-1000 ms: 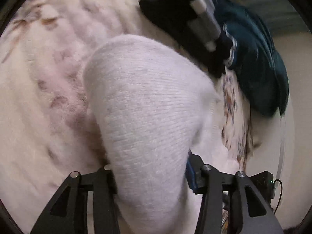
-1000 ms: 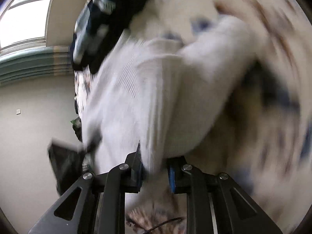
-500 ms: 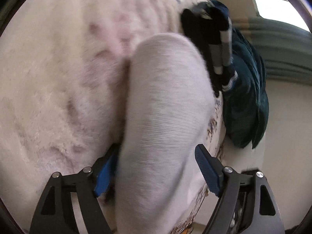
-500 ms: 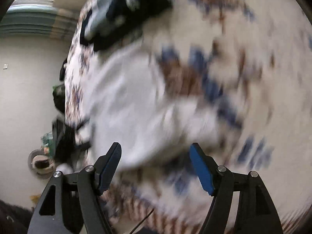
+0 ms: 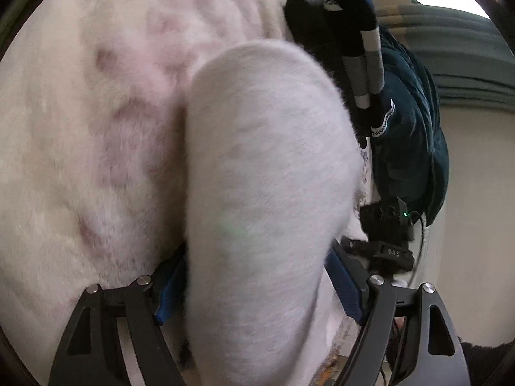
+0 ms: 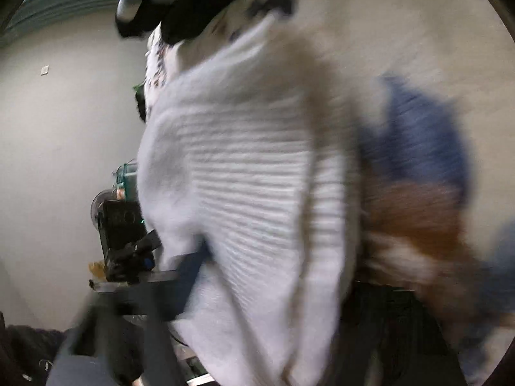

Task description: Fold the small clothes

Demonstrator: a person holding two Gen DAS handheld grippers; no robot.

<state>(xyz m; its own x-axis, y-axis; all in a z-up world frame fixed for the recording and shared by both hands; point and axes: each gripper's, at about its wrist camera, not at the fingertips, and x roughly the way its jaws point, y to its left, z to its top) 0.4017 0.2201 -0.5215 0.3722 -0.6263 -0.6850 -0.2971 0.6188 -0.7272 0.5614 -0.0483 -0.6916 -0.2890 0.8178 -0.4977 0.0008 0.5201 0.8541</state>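
Left gripper (image 5: 257, 289) angled downward, jaws spread wide, blue pads (image 5: 346, 284) apart. Right gripper (image 6: 273, 276) blurred, tilted down, jaws closing with white knit between them.

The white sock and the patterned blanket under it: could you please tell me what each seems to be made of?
The white sock looks like a soft knit, probably cotton or a blend: matte and slightly fuzzy, with fine ribbed rows showing in the right wrist view. The patterned blanket looks like plush fleece, likely synthetic: a thick fluffy nap blurs its printed motifs.
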